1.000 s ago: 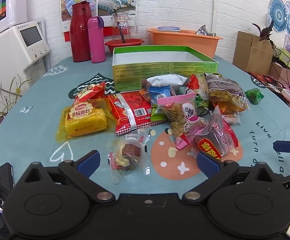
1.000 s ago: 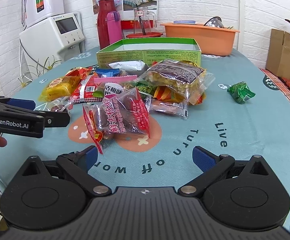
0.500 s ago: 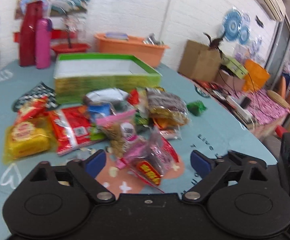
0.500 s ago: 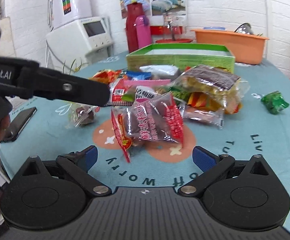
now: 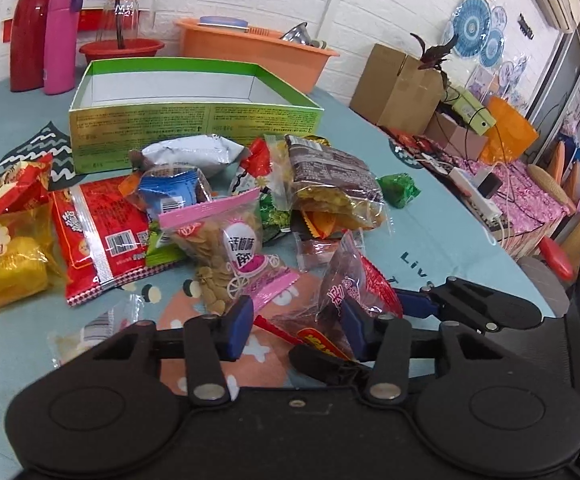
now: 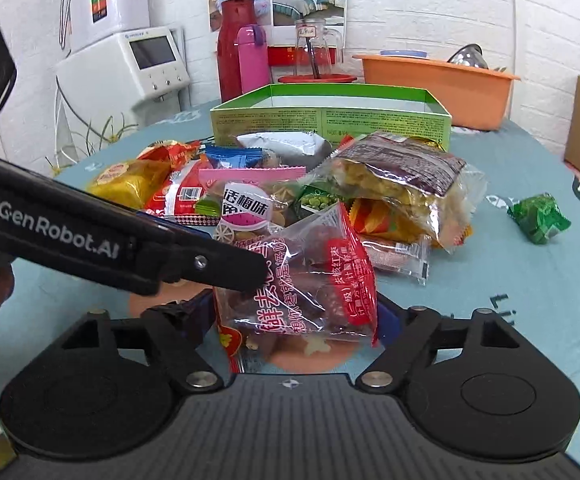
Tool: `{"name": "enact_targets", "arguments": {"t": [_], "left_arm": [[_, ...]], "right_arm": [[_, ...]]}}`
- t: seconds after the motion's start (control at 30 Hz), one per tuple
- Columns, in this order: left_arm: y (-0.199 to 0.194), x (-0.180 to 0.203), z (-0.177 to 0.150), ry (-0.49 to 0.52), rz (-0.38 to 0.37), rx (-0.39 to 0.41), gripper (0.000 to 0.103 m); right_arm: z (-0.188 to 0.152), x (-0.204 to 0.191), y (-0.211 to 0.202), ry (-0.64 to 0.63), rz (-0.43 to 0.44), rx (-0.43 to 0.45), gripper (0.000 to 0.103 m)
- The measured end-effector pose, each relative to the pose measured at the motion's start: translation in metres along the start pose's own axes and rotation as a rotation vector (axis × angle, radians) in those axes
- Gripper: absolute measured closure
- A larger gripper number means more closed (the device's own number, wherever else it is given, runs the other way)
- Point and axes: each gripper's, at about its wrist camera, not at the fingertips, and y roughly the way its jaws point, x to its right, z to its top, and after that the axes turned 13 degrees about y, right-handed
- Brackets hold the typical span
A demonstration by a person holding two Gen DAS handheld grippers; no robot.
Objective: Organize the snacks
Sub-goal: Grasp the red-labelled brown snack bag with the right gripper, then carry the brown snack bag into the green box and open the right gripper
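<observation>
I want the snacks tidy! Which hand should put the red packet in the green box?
Probably the left gripper: its fingers are closing with the red packet between them. The right gripper straddles it more widely.

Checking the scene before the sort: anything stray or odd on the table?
One green packet lies alone, apart from the snack pile. The green box holds none of the snacks. Both tongs, left and right, are at the same red date bag.
</observation>
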Motion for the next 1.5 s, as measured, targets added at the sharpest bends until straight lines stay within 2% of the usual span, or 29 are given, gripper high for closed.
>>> {"name": "enact_targets", "arguments": {"t": [0.23, 0.37, 0.5, 0.53, 0.6, 0.7, 0.73, 0.8, 0.83, 1.03, 1.23, 1.37, 1.5], "left_arm": [[-0.015, 0.013, 0.011, 0.034, -0.035, 0.077, 0.050], [-0.025, 0.012, 0.026, 0.067, -0.023, 0.131, 0.050], [-0.035, 0.003, 0.042, 0.090, -0.020, 0.174, 0.047], [-0.035, 0.000, 0.045, 0.091, -0.030, 0.177, 0.036], [-0.035, -0.004, 0.050, 0.106, -0.030, 0.183, 0.029], [-0.031, -0.009, 0.055, 0.122, -0.051, 0.189, 0.000], [-0.029, -0.010, 0.058, 0.119, -0.051, 0.188, 0.000], [-0.023, -0.009, 0.062, 0.170, 0.000, 0.167, 0.001], [-0.019, -0.010, 0.064, 0.191, 0.021, 0.162, 0.010], [-0.007, -0.030, 0.076, 0.187, 0.032, 0.162, 0.018], [0.001, -0.056, 0.109, 0.193, 0.075, 0.196, 0.018], [0.020, -0.084, 0.133, 0.180, 0.099, 0.193, 0.018], [0.042, -0.110, 0.144, 0.131, 0.094, 0.171, 0.018]], "right_arm": [[0.004, -0.001, -0.027, -0.035, -0.017, 0.060, 0.000], [0.021, -0.003, -0.032, -0.069, 0.004, 0.106, 0.000], [0.039, -0.010, -0.030, -0.154, 0.024, 0.165, 0.000], [0.043, -0.012, -0.030, -0.176, 0.028, 0.180, 0.000], [0.050, -0.015, -0.027, -0.213, 0.037, 0.199, 0.000], [0.059, -0.017, -0.020, -0.254, 0.043, 0.212, 0.000], [0.062, -0.017, -0.018, -0.266, 0.049, 0.215, 0.000], [0.067, -0.020, -0.013, -0.287, 0.052, 0.214, 0.000], [0.068, -0.022, -0.011, -0.304, 0.040, 0.219, 0.000], [0.084, -0.022, 0.007, -0.342, 0.030, 0.212, 0.001], [0.116, -0.023, 0.029, -0.362, 0.050, 0.246, 0.002], [0.146, -0.020, 0.057, -0.376, 0.067, 0.263, 0.002], [0.172, -0.011, 0.089, -0.354, 0.090, 0.214, 0.002]]}}
